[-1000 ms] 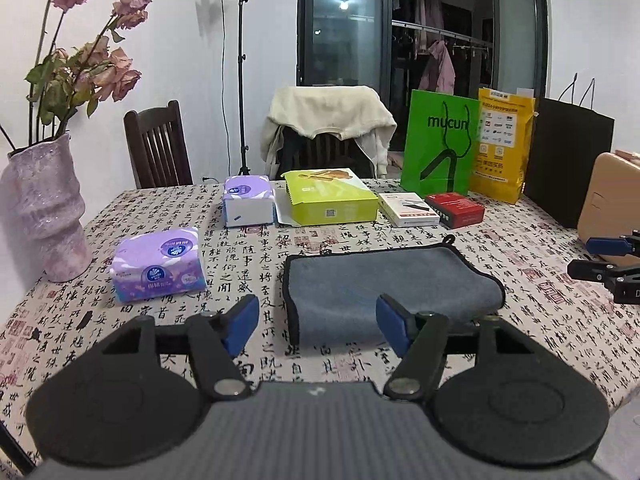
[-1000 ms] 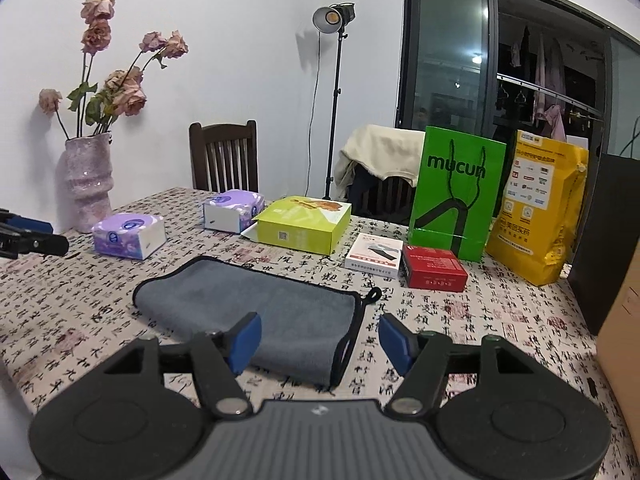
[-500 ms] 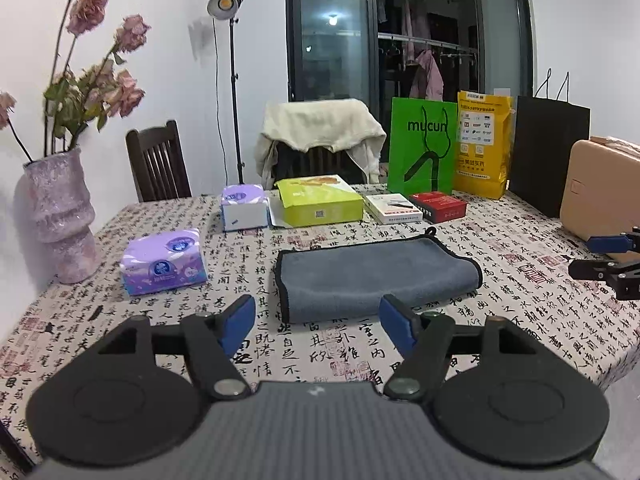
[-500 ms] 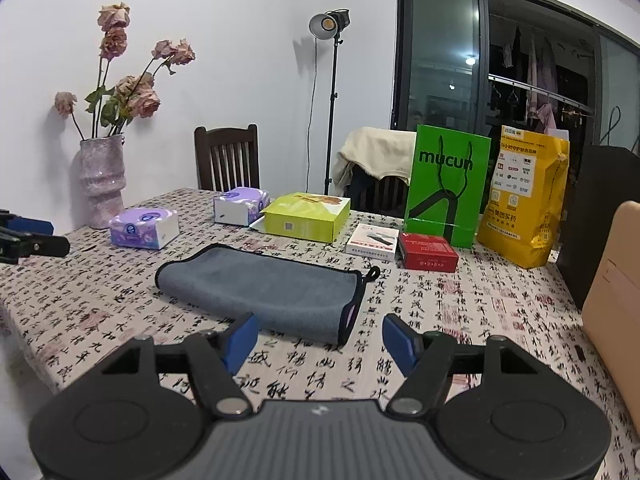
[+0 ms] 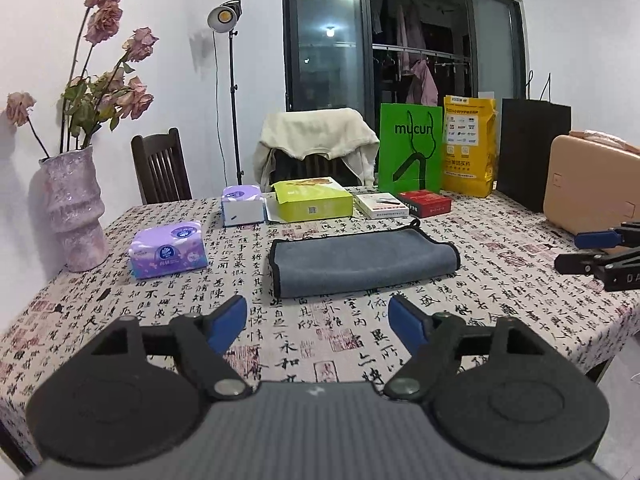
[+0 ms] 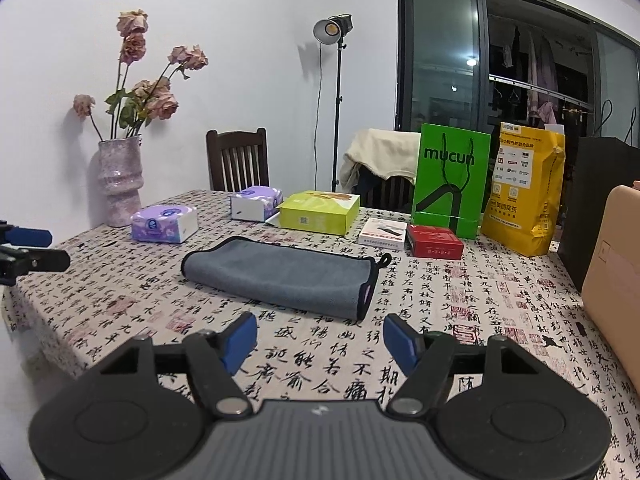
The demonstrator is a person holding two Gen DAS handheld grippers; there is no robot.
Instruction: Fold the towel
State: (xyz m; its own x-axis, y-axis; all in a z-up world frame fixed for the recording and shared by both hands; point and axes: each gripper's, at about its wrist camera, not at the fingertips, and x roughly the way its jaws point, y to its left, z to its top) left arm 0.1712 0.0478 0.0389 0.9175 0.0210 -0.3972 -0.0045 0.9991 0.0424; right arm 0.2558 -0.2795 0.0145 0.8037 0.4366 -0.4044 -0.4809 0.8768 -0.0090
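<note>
A grey towel (image 5: 362, 262) with black trim lies folded flat on the patterned tablecloth, also seen in the right wrist view (image 6: 280, 274). My left gripper (image 5: 318, 324) is open and empty, held back from the towel's near edge. My right gripper (image 6: 320, 338) is open and empty, also short of the towel. The right gripper shows at the right edge of the left wrist view (image 5: 600, 248). The left gripper shows at the left edge of the right wrist view (image 6: 28, 248).
Behind the towel stand tissue packs (image 5: 168, 250), a lime box (image 5: 312, 200), small white and red boxes (image 5: 424, 204), green and yellow bags (image 5: 410, 150), a black bag and a tan case (image 5: 592, 184). A vase of dried roses (image 5: 74, 208) stands at the left.
Both grippers have pulled back and risen away from the towel, which now looks smaller and farther. The towel has not moved.
</note>
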